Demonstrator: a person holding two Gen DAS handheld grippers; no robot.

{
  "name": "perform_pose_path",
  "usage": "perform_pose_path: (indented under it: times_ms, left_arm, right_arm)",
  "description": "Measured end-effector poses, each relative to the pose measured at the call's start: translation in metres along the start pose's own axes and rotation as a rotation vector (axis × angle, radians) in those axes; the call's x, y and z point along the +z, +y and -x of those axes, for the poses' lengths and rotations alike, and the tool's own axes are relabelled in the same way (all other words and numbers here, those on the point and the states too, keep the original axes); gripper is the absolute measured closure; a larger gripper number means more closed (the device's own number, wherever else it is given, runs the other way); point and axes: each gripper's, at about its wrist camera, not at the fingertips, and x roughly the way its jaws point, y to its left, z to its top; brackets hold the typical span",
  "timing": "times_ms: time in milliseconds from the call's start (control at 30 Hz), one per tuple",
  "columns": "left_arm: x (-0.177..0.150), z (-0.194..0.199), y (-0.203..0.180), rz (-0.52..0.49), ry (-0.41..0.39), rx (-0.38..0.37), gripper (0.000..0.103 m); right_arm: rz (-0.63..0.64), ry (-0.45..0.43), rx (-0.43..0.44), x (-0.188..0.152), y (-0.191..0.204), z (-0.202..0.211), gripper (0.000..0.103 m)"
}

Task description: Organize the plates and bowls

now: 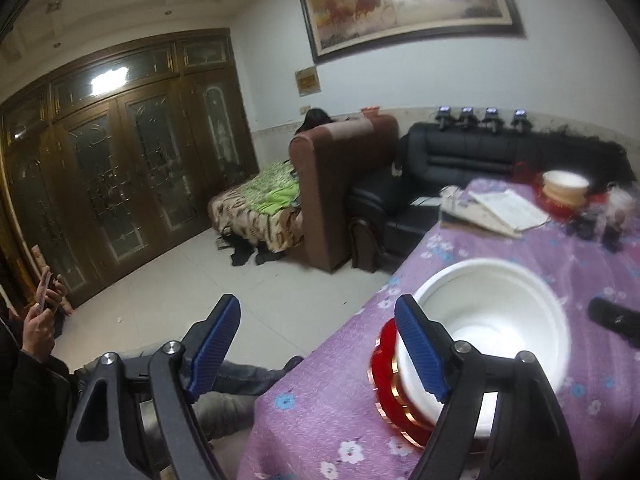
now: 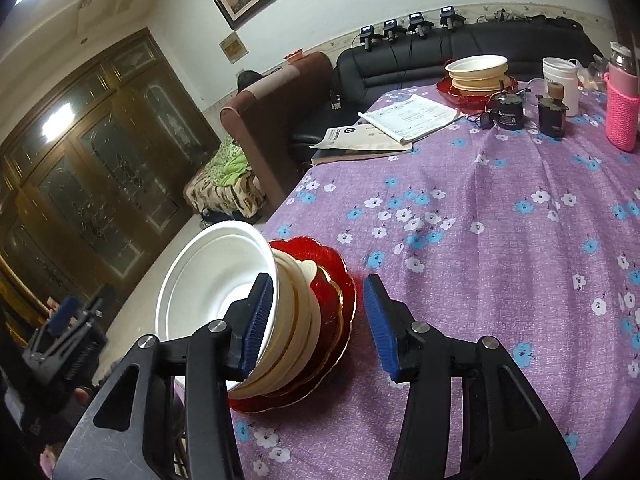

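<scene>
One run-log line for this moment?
near stack: bowls on red plates, table edge | far stack: same | left gripper: open | right gripper: open, empty

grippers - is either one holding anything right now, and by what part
Nothing is held. The left gripper and the right gripper both stand open beside the near stack of bowls, pads clear of it.
</scene>
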Motion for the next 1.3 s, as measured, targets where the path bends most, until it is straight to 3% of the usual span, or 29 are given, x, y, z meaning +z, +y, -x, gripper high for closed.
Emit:
perform_pose_path:
  times_ms: [400,900,1100,1300]
  left_arm:
    - [0.008,0.062,-0.038,-0.037,-0.221,-0.147,0.022]
    - [-0.002,0.107,-0.115,-0.127,-0.417,-0.387,0.019]
    - [-0.007,0.114,-0.153,-0.172,-0.441,-0.494,0.018]
    - [-0.014,0.108,-0.188,-0.199,-0.383,-0.591,0.018]
  right_arm:
    - [-0.024,-0.095,-0.016,0.007,-0.02,0.038,0.055]
    - [-0.109,-0.196,-0.133,0.015,-0.091,0.1,0.056]
    - [-0.126,-0.201,-0.229,0.013,-0.131,0.119,0.056]
    - [-0.164,-0.163,-0.322,0.004,-0.177,0.126,0.056]
